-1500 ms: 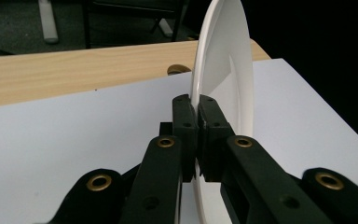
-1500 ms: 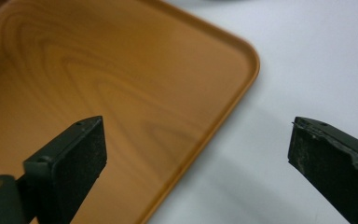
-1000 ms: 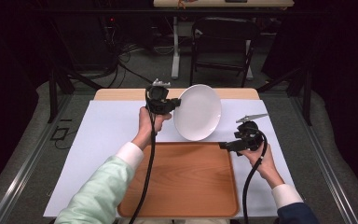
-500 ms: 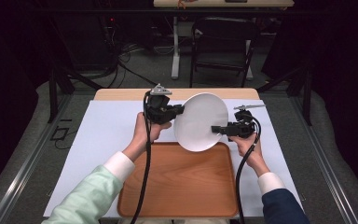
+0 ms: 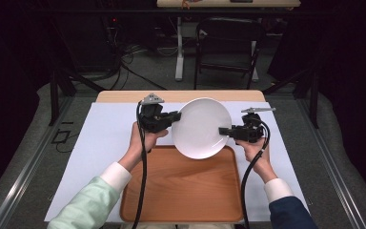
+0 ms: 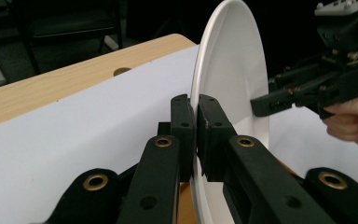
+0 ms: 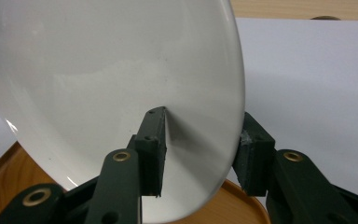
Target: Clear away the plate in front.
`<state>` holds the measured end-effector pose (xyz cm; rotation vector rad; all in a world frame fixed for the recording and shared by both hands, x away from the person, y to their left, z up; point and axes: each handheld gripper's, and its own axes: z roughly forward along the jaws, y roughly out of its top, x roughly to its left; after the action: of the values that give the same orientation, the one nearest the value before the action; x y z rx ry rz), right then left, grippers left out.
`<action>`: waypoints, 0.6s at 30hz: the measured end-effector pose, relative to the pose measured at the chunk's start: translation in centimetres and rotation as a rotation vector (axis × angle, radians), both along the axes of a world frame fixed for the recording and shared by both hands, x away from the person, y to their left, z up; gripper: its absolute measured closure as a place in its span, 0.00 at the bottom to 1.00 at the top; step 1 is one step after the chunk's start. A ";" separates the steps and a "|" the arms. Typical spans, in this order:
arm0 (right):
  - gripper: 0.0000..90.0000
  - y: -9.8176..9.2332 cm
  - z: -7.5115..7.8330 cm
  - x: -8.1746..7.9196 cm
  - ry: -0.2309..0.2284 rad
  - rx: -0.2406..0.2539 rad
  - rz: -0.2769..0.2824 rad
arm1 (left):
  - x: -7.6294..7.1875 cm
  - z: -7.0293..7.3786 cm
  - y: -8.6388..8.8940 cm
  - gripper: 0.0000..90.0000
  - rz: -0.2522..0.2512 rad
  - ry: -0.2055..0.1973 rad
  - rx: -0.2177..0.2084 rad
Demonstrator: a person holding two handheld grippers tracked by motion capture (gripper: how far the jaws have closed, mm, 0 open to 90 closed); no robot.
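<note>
The white plate [image 5: 201, 128] hangs tilted on edge between both claws, above the wooden tray [image 5: 181, 191]'s far end, face toward the right gripper [image 5: 225, 130]. The left gripper [image 5: 175, 116] clamps its rim. The right gripper's jaws have just been closing, straddling the opposite rim, pads not yet pressing.

The left gripper [image 5: 175, 117] is squeezed tight. The right gripper [image 5: 223, 131] has been closing, its jaws not yet tight.

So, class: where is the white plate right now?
In the high view the white plate is at centre, tilted above the wooden tray's far edge, between the left gripper and right gripper.
</note>
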<state>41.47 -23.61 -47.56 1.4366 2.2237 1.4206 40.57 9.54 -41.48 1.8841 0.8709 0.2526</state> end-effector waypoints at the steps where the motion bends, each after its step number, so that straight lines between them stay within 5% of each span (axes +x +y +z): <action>1: 0.68 0.0 0.1 -0.1 -0.004 0.000 0.002 | 0.0 -0.1 0.1 0.95 -0.003 0.002 -0.005; 18: 0.77 1.4 1.4 -2.3 -0.059 -0.086 0.059 | -1.4 -2.0 2.7 0.94 -0.015 -0.002 -0.044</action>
<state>39.18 -22.20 -46.18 1.2958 2.2786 1.3482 39.16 12.25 -43.53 1.8484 0.8542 0.2246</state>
